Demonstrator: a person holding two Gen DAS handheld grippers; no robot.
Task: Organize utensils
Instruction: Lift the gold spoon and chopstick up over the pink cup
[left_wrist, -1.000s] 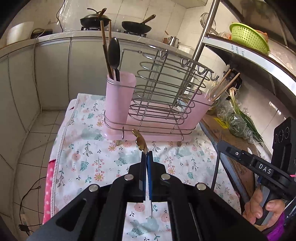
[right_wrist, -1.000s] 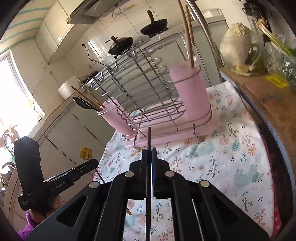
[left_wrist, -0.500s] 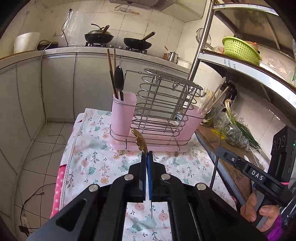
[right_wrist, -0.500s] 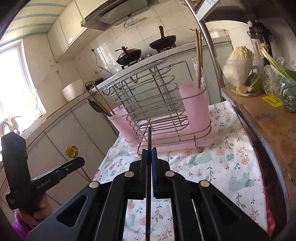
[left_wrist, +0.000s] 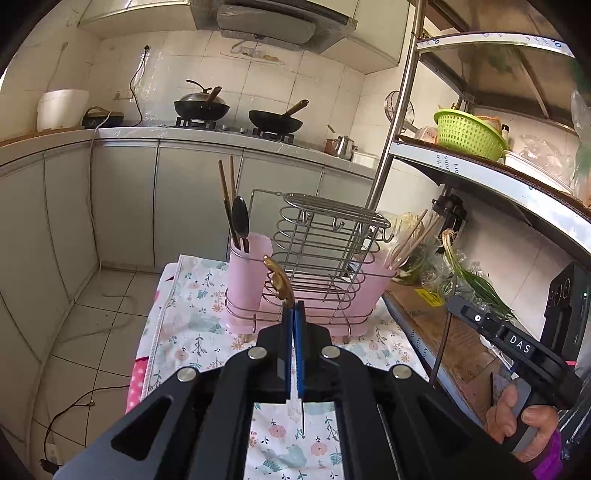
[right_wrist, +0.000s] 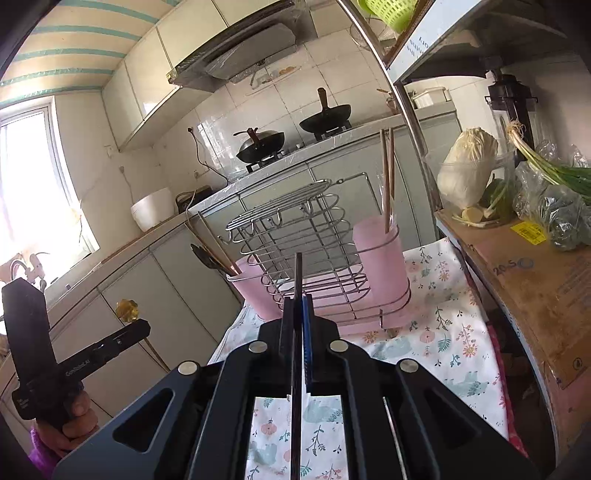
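The left tongs (left_wrist: 293, 306) are clamping a gold, flower-headed utensil (left_wrist: 279, 280), its ornate end sticking up ahead of the tips. The right tongs (right_wrist: 300, 299) are pinching a thin dark rod (right_wrist: 297, 273), pointing straight forward. Beyond both tongs, the wire rack (left_wrist: 325, 258) is sitting on the floral-clothed counter (left_wrist: 184, 314).

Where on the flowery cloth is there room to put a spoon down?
The flowery cloth is bare in front of the wire rack, toward the grippers, and beside it by the cardboard box. The rack and pink cups crowd the back.
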